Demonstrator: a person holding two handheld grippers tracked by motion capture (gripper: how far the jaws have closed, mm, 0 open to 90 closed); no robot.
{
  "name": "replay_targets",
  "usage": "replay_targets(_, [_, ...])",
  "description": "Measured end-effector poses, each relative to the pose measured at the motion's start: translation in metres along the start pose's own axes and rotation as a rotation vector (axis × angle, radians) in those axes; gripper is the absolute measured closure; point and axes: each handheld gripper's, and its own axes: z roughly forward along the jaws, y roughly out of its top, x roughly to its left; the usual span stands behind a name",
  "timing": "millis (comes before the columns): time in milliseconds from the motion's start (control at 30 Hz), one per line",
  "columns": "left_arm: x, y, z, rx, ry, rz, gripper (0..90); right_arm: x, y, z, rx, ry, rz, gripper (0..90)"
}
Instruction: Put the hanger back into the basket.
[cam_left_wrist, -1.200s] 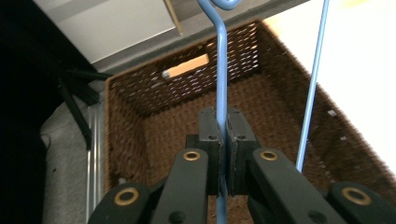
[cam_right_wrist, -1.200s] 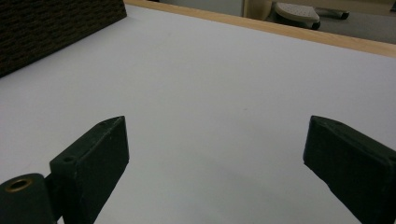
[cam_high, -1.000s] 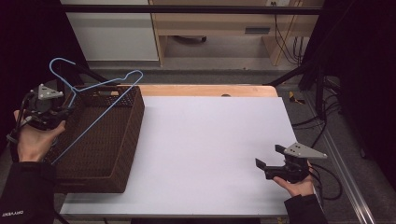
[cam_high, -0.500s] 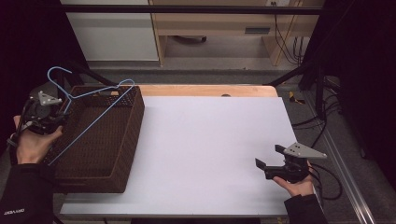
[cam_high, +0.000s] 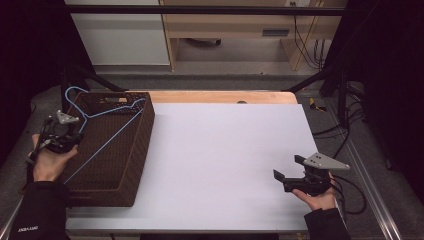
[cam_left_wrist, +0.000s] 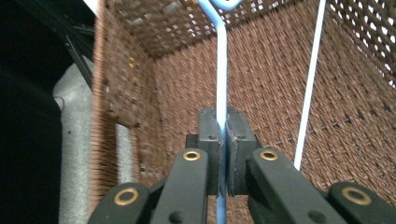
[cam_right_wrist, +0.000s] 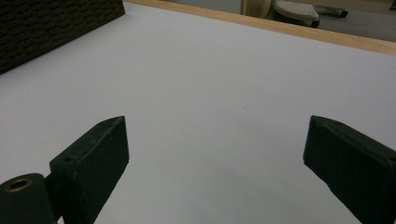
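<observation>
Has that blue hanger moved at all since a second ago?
Yes. The blue hanger, pinched in the left claw, has sunk toward the brown basket; its hook sat above the basket's far rim before and now reaches level with it.

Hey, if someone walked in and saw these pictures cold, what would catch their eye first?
Probably the light blue wire hanger, slanting across the dark brown woven basket at the table's left edge, with the left hand-held gripper clamped on its wire. Next, the bare white table top, stark against the dark room. Last, the right hand-held gripper near the front right corner, jaws wide apart with nothing between them.
</observation>
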Motion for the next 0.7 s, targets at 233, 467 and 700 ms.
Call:
replay_targets(233, [-0.003, -0.012, 0.015, 0.031, -0.008, -0.043, 87.1, 0.0, 0.0, 0.0, 0.001, -0.002, -0.001, 7.4])
replay_targets(467, [-0.006, -0.014, 0.022, 0.078, 0.022, -0.035, 87.0, 0.0, 0.0, 0.0, 0.0, 0.002, -0.004, 7.4])
replay_targets(700, [-0.005, -0.015, 0.027, 0.119, -0.003, -0.041, 83.8, -0.001, 0.0, -0.001, -0.003, 0.0, -0.007, 7.3])
